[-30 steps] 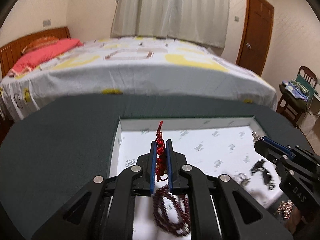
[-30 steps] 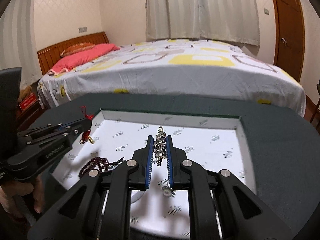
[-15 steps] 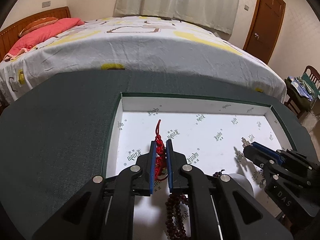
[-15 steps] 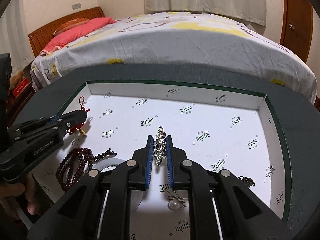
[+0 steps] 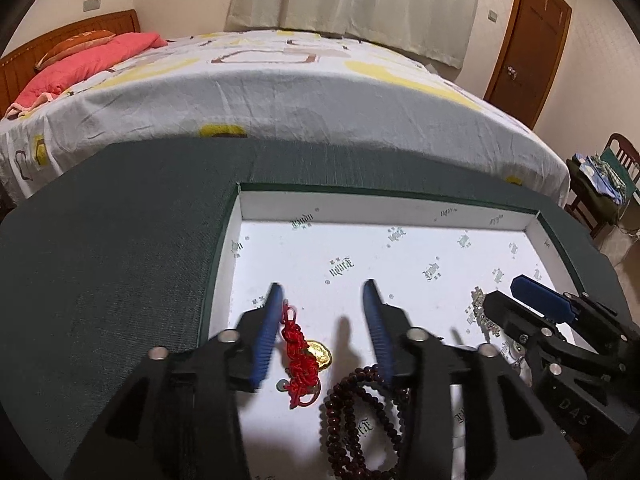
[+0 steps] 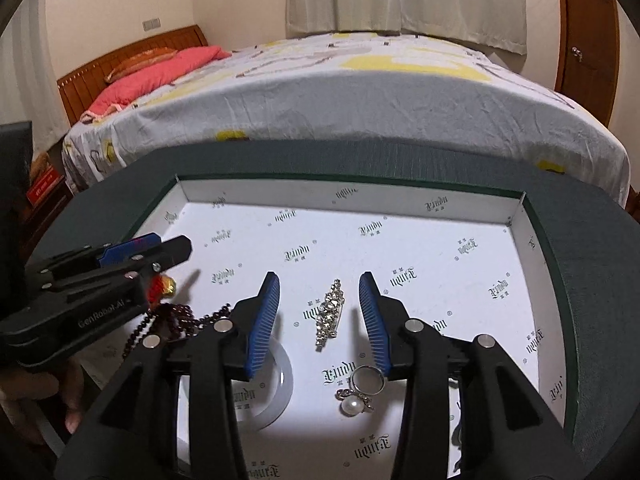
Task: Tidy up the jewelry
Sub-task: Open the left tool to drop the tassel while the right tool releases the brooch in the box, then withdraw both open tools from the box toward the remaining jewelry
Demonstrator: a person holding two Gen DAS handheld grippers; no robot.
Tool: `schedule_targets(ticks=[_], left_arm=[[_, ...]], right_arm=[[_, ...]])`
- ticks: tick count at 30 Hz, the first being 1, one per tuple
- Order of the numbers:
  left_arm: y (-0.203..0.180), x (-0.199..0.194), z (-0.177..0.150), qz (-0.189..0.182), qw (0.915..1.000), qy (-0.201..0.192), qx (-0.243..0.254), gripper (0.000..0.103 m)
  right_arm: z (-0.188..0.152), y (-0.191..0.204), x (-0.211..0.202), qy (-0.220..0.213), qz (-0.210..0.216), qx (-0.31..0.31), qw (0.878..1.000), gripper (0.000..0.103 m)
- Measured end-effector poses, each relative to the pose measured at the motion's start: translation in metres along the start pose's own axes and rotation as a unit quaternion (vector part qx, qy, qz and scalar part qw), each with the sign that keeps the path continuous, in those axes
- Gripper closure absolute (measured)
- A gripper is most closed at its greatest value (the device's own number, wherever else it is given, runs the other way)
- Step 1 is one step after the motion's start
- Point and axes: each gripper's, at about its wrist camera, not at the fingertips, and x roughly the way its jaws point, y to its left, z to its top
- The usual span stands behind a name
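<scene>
A shallow box (image 5: 420, 210) (image 6: 360, 190) lined with white printed paper sits on a dark green table. My left gripper (image 5: 324, 294) is opening; the red knotted charm with a gold piece (image 5: 300, 354) lies on the paper beside its left finger, no longer pressed. My right gripper (image 6: 319, 280) is also opening; the rhinestone brooch (image 6: 330, 312) lies flat on the paper between its fingers, untouched. Dark red beads (image 5: 360, 412) (image 6: 176, 318) lie by the left gripper. A pearl ring (image 6: 362, 390) and a white bangle (image 6: 280, 384) rest near the right gripper.
A bed with a white and yellow sheet (image 5: 280, 92) stands beyond the table, with a red pillow (image 5: 80, 64) at its left. A wooden door (image 5: 528, 40) and a chair with clothes (image 5: 600, 184) are at the right. A hand (image 6: 48, 400) grips the left tool.
Both grippers went from shut to open. The red charm dropped from the left jaws onto the paper, and the brooch dropped from the right jaws. Both hands lowered toward the box first.
</scene>
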Motion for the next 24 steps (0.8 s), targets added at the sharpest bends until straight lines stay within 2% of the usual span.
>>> schedule_targets(ticks=[6,14,19,24], left_arm=[[-0.008,-0.023,-0.002,0.005,0.9993,-0.034,0.011,0.050],[-0.021,-0.066,-0.018,0.016,0.9959,-0.085,0.026,0.043],[-0.024,-0.087,-0.040,0.020,0.9948,-0.098,0.020,0.043],[-0.027,-0.100,-0.062,0.022,0.9953,-0.093,0.016,0.043]], right_arm=[[0.001,0.001,-0.027,-0.035,0.005,0.000,0.999,0.062],[-0.013,-0.004,-0.066,-0.060,0.002,0.000,0.998,0.062],[-0.033,-0.009,-0.091,-0.064,-0.003,0.006,0.998,0.062],[-0.056,-0.015,-0.112,-0.064,-0.017,0.006,0.998,0.062]])
